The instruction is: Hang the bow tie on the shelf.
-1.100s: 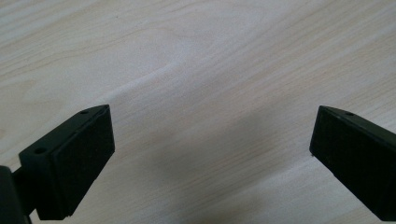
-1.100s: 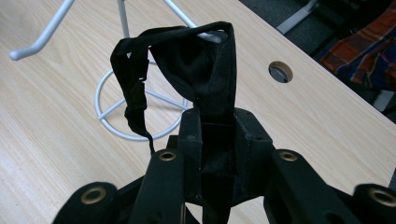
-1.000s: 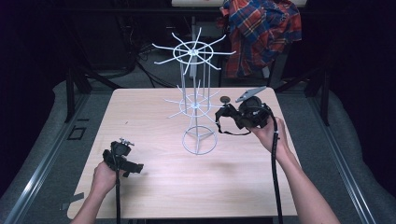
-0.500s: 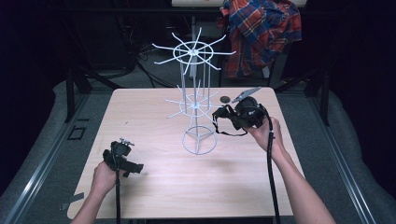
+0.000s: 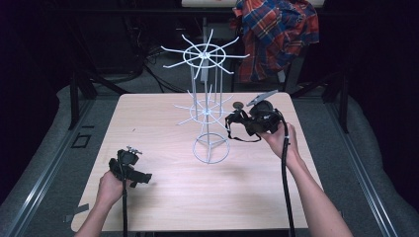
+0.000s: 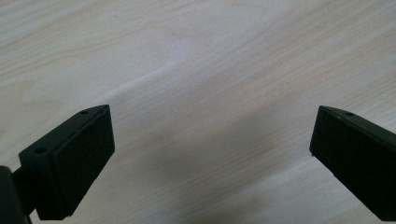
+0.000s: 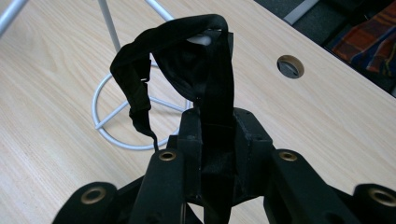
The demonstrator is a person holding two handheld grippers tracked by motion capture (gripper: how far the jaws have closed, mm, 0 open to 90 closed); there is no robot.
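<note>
2 grippers are at work over the tabletop, and only 1 of them has moved in the last second. The right gripper, carrying a black strap, has travelled from nearer the right edge toward the white wire rack that stands a little back of the tabletop's middle. It now hangs just beside the rack's lower ring of arms, the strap dangling above the round wire base. I read this as the approach to hanging the strap on 1 of the hooks, with the hooking itself not yet done.

The right gripper's jaws stand closed together on the strap, which loops up and over their tips in the right gripper view. The left gripper has stayed put near the front-left corner; its jaws are spread wide over bare wood in the left gripper view and hold nothing.

Several things are hard to judge. Where the strap's loop ends, and whether it is a band or part of something larger, cannot be made out, since black lies on black. Which rack arm is the target is unclear too: the thin wires blur together in the high view. A small round hole sits near the tabletop's back-right corner, and a plaid shirt hangs behind the tabletop.
</note>
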